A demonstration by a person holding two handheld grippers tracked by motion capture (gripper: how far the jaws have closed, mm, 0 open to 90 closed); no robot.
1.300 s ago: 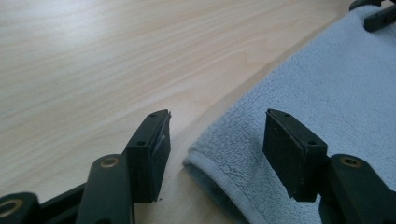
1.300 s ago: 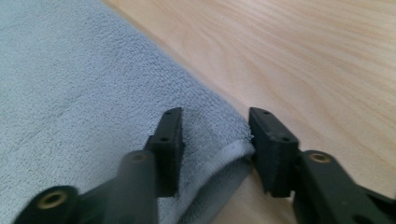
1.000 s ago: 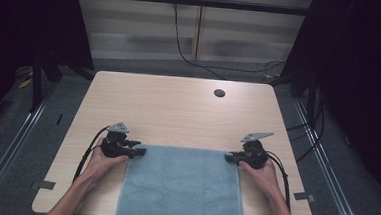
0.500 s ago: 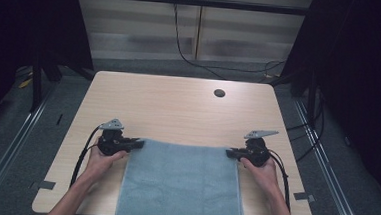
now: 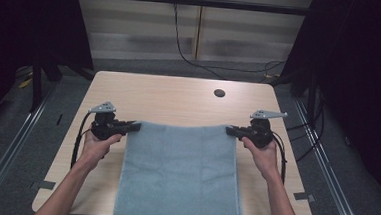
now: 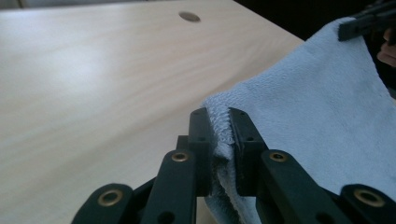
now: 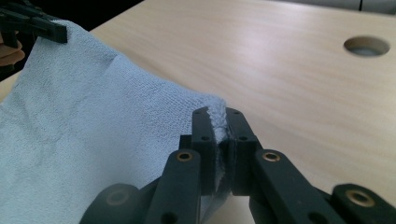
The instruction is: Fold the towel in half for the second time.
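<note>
Towel (image 5: 179, 172), pale blue, lies along the near middle of the wooden table (image 5: 169, 93), its far edge lifted and stretched between two grippers. From the high view the left gripper (image 5: 133, 127) holds the far left corner and the right gripper (image 5: 231, 131) the far right corner, each in a hand (image 5: 96, 147), but the jaws are too small there to read. The left gripper view settles it: both black jaws are clamped on the hemmed corner, cloth bunched between the pads, having just been closing on it. The right gripper view shows the same pinch on its corner, and also the round hole (image 7: 366, 45) in the tabletop close up. Each gripper view catches the other gripper far off at the opposite corner, partly cut by the frame edge. The towel's near end runs past the table's front edge and out of the high view.
</note>
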